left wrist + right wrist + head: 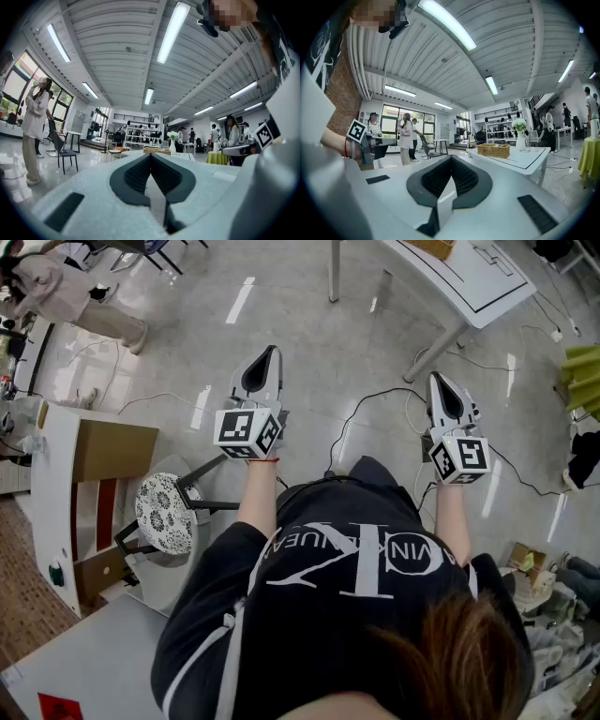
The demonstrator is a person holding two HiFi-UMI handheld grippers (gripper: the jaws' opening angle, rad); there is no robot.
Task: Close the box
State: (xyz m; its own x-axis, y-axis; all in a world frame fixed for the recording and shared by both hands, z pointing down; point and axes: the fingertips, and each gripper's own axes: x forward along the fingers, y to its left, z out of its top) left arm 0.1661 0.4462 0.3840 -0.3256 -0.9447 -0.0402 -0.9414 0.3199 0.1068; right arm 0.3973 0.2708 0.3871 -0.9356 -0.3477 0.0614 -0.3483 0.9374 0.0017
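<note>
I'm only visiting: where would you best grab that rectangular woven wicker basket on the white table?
Probably by the top rim of one long wall of the rectangular woven wicker basket, coming down from above. It sits upright on the white table and looks open-topped, so one jaw could go inside, one outside. No handle shows.

White table [478,292] cut by top edge, distant people [233,133] too small to detail.

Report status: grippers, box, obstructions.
Left hand-held gripper shut, empty. Right hand-held gripper shut, empty. Both held out over floor; no box near either.
</note>
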